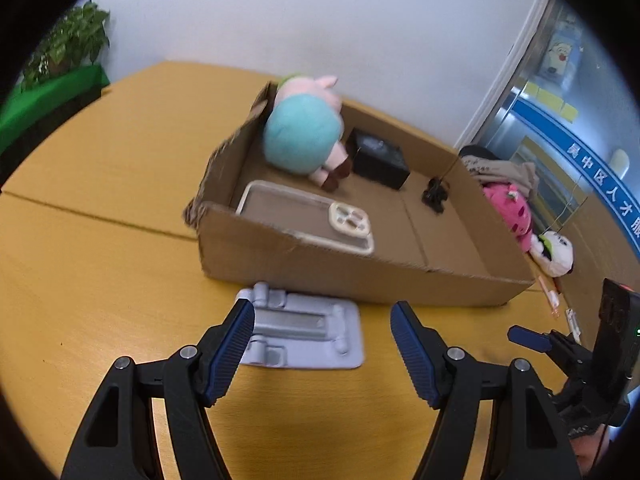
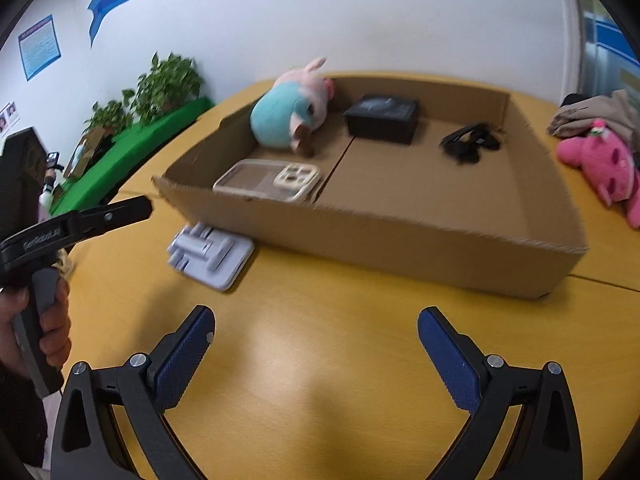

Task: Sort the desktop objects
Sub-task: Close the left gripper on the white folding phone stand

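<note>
Both tongs hang over the yellow table (image 2: pixel 320 360), each with its blue pads spread wide and nothing between them. Just ahead of the left gripper (image 1: pixel 322 334) lies a flat grey stand (image 1: pixel 304 332), its near edge level with the fingertips, untouched. Beyond the stand sits a shallow cardboard box (image 2: pixel 400 240) holding a pale phone case (image 2: pixel 268 180), a teal-and-pink plush (image 2: pixel 288 112), a black box (image 2: pixel 382 118) and dark glasses (image 2: pixel 468 144). The right gripper (image 2: pixel 316 334) faces bare tabletop, the stand ahead to its left. A pink plush (image 2: pixel 600 168) lies outside the box, far right.
</note>
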The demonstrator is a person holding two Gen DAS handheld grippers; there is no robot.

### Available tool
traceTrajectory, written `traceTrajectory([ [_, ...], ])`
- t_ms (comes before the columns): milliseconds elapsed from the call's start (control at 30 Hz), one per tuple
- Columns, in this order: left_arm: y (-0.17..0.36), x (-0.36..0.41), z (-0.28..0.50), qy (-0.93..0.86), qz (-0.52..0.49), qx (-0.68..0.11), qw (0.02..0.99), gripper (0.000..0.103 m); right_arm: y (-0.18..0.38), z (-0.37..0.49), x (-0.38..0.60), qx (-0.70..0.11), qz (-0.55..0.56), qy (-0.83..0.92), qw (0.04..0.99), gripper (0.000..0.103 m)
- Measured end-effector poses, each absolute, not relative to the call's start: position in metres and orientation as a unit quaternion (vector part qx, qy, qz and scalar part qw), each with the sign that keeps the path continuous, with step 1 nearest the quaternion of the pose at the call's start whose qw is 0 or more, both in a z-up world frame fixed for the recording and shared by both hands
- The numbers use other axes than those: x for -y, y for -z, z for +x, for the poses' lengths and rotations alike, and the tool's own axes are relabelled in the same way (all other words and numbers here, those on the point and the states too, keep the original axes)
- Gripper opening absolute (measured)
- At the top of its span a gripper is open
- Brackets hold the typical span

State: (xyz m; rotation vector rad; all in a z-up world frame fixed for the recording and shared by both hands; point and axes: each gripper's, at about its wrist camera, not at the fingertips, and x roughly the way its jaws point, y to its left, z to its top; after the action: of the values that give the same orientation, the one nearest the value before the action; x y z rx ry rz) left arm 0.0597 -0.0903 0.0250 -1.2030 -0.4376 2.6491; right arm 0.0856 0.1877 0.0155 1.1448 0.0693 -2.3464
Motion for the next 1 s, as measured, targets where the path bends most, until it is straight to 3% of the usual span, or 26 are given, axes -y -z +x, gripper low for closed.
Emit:
traceTrajectory([
  [133, 0.002, 0.094, 0.047, -0.879, -0.442, 0.146, 0.106, 0.068, -0.002, 0.088, -0.167, -0.041, 0.441, 0.849, 0.288, 0.103],
  [267, 0.008, 0.092, 0.046, -0.883, -0.441, 0.128, 0.098, 0.057, 0.007, 0.091, -0.158, -0.045, 0.454, 0.839, 0.298, 0.103],
  [333, 0.011, 0.095, 0.046, -0.882, -0.444, 0.125, 0.098, 0.032, 0.011, 0.092, -0.156, -0.049, 0.458, 0.836, 0.299, 0.103],
  [433, 0.016, 0.103, 0.047, -0.871, -0.450, 0.153, 0.126, 0.008, 0.017, 0.093, -0.157, -0.041, 0.469, 0.829, 0.300, 0.103],
  [767, 0.016, 0.086, 0.057, -0.867, -0.458, 0.130, 0.145, 0.009, 0.022, 0.081, -0.165, -0.002, 0.466, 0.834, 0.294, 0.103],
  [867, 0.017, 0.080, 0.055, -0.864, -0.473, 0.123, 0.123, 0.026, 0.024, 0.067, -0.164, 0.019, 0.466, 0.838, 0.283, 0.103],
  [900, 0.017, 0.079, 0.056, -0.862, -0.478, 0.124, 0.117, 0.041, 0.024, 0.063, -0.162, 0.023, 0.464, 0.838, 0.285, 0.103],
  [933, 0.017, 0.079, 0.058, -0.860, -0.480, 0.128, 0.118, 0.049, 0.025, 0.060, -0.159, 0.023, 0.462, 0.839, 0.286, 0.103],
  [1000, 0.018, 0.077, 0.062, -0.858, -0.480, 0.134, 0.122, 0.050, 0.026, 0.055, -0.147, 0.006, 0.453, 0.846, 0.283, 0.103],
])
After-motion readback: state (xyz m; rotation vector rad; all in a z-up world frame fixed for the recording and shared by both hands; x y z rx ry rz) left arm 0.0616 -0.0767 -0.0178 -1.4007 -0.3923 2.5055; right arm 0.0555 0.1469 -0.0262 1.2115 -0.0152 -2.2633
